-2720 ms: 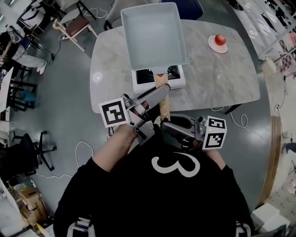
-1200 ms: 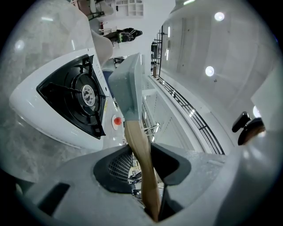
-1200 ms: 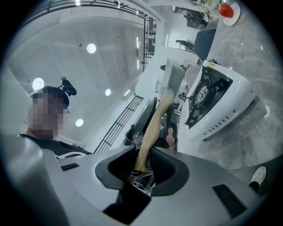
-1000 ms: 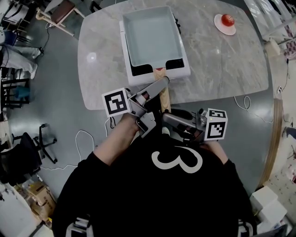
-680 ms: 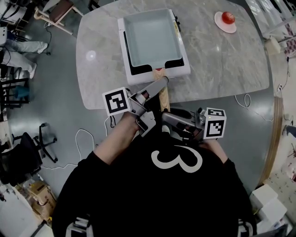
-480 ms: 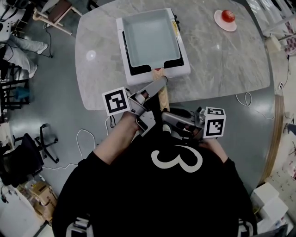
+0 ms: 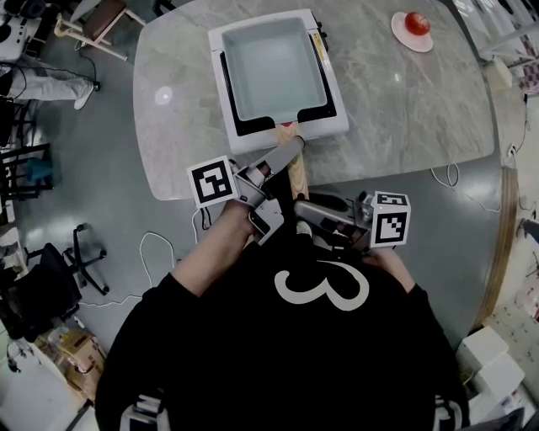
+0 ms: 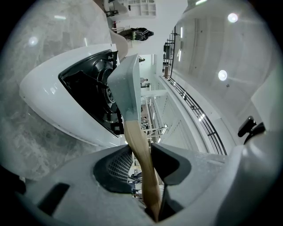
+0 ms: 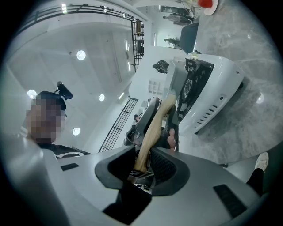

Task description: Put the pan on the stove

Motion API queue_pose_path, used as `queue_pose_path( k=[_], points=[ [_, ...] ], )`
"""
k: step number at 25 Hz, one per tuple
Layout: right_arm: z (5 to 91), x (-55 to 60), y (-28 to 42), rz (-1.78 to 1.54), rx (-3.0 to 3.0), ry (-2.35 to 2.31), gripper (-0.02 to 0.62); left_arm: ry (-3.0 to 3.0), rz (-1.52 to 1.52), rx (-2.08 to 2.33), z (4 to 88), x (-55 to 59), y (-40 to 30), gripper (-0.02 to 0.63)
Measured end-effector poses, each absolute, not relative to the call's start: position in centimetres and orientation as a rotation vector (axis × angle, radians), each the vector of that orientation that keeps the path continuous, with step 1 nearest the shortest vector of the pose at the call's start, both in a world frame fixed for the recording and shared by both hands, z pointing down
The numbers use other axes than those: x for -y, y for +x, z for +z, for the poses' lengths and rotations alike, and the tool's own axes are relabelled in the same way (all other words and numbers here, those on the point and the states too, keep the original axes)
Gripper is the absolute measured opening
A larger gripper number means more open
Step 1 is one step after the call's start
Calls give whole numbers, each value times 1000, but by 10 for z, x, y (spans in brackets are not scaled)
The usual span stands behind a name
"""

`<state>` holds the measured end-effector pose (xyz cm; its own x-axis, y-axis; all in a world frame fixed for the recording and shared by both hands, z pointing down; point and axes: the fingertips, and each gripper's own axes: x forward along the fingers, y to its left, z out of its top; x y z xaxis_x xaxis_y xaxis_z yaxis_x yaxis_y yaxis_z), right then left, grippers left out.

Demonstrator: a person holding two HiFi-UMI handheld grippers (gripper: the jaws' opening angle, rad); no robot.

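Observation:
A square grey pan [image 7: 274,67] with a wooden handle [image 7: 296,175] lies flat on the white stove [image 7: 282,137], and the handle sticks out over the table's near edge. My left gripper [image 7: 289,154] is shut on the handle close to the pan. In the left gripper view the handle [image 8: 140,152] runs between the pads of the left gripper [image 8: 142,160] toward the pan [image 8: 127,90] and the stove [image 8: 53,117]. My right gripper [image 7: 301,206] is shut on the handle's near end. The right gripper view shows that wooden end [image 9: 152,130] between the pads of the right gripper [image 9: 142,167].
The stove stands on a marble table [image 7: 404,109]. A red fruit on a white saucer [image 7: 413,23] sits at the far right corner. Chairs [image 7: 50,278] and a cable [image 7: 160,257] are on the grey floor to the left.
The pan hung raised above the stove, hiding most of it; it has come down and now rests level on the stove. Both grippers kept their hold on the handle.

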<state>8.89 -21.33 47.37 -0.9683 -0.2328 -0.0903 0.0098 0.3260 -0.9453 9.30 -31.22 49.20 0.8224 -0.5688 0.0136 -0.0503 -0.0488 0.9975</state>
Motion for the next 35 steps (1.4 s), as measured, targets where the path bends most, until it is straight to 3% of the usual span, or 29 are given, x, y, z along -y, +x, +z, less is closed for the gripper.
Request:
queue_pose_path(
  k=[35],
  points=[
    [481,211,84,-1708,-2427,-225,103,1587,-454,473,502,312,94,152]
  ],
)
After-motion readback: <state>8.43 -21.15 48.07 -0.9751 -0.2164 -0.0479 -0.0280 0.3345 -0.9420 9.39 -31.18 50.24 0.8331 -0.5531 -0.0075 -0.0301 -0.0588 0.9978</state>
